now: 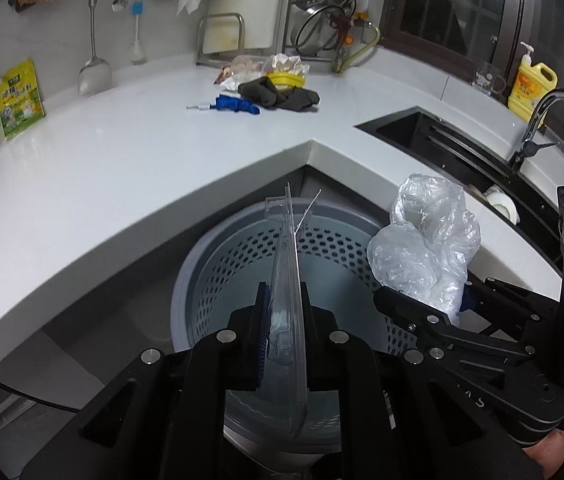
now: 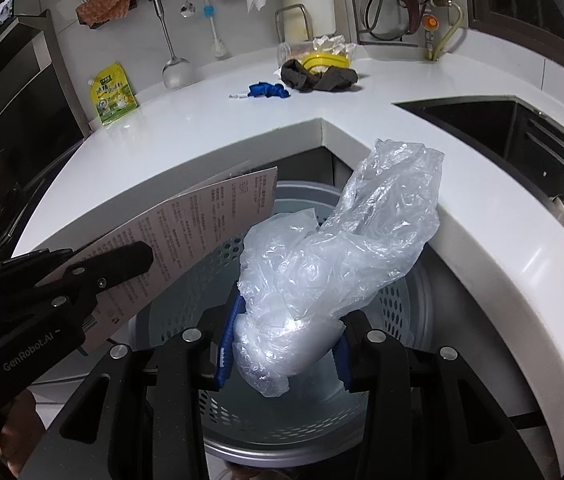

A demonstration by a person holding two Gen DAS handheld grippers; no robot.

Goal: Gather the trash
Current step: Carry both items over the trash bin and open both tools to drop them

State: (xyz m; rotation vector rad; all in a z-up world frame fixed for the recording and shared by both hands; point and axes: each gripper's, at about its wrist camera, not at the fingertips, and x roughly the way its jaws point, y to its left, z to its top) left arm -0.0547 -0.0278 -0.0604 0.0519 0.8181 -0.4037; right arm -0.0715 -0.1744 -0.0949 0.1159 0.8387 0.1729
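Left gripper (image 1: 284,320) clamped tight on a flat blister pack (image 1: 288,272), right gripper (image 2: 282,348) squeezing a crumpled plastic bag (image 2: 322,256), both held right above the perforated grey bin (image 1: 242,256).

Crinkled clear plastic bag (image 2: 334,248), matt printed card (image 2: 186,236), perforated grey plastic bin (image 1: 242,264), glossy white counter (image 1: 122,168).

left gripper (image 1: 284,332) clamped on a flat clear blister pack (image 1: 288,280), held edge-on above a perforated grey bin (image 1: 242,248) tucked into the inner corner of a white counter (image 1: 122,168). at right, right gripper (image 1: 434,312) grips a crumpled clear plastic bag (image 1: 426,240). further back on the counter: dark cloth (image 1: 278,96), blue object (image 1: 236,105).
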